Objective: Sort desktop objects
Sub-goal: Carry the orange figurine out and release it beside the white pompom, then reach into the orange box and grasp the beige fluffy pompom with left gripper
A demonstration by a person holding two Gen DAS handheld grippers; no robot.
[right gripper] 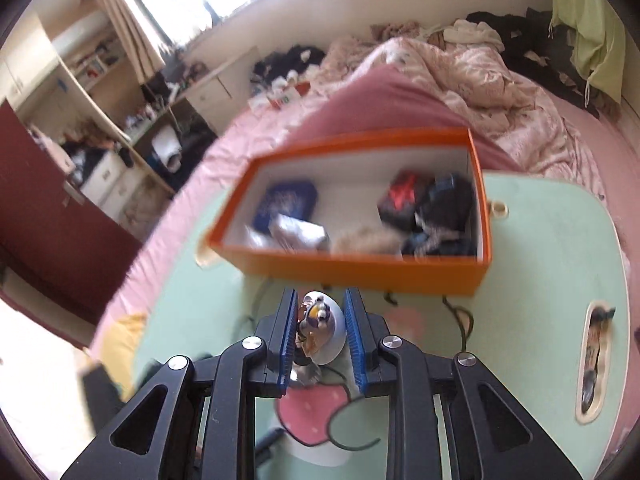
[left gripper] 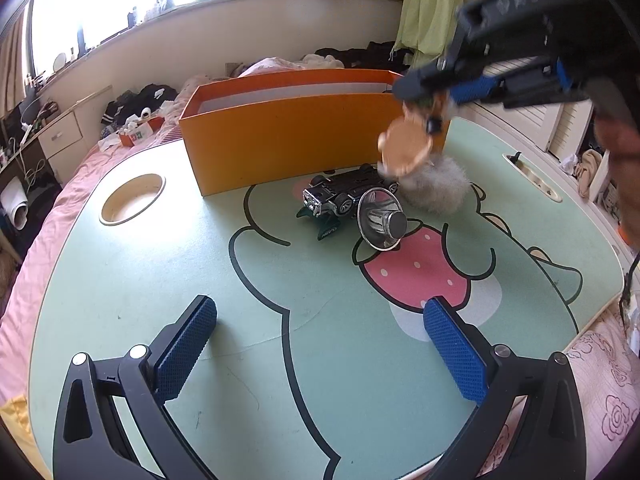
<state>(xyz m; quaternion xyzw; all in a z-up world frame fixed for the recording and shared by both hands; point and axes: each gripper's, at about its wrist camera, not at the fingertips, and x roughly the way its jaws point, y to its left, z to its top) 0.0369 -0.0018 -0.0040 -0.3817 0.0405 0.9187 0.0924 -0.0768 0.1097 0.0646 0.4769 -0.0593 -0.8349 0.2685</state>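
The box [left gripper: 288,140] stands at the far side of the surface [left gripper: 160,280], which lies on a bed [right gripper: 540,120], and several things lie inside the box, too blurred to name. Just before the box, in the left wrist view, a toy car [left gripper: 344,194] lies overturned, with a funnel-shaped glass piece [left gripper: 380,218] touching its near right end and a fluffy ball [left gripper: 436,190] just right of both. A round cut-out [left gripper: 132,199] sits in the surface left of the box, and a slot [left gripper: 532,178] lies near the right edge.
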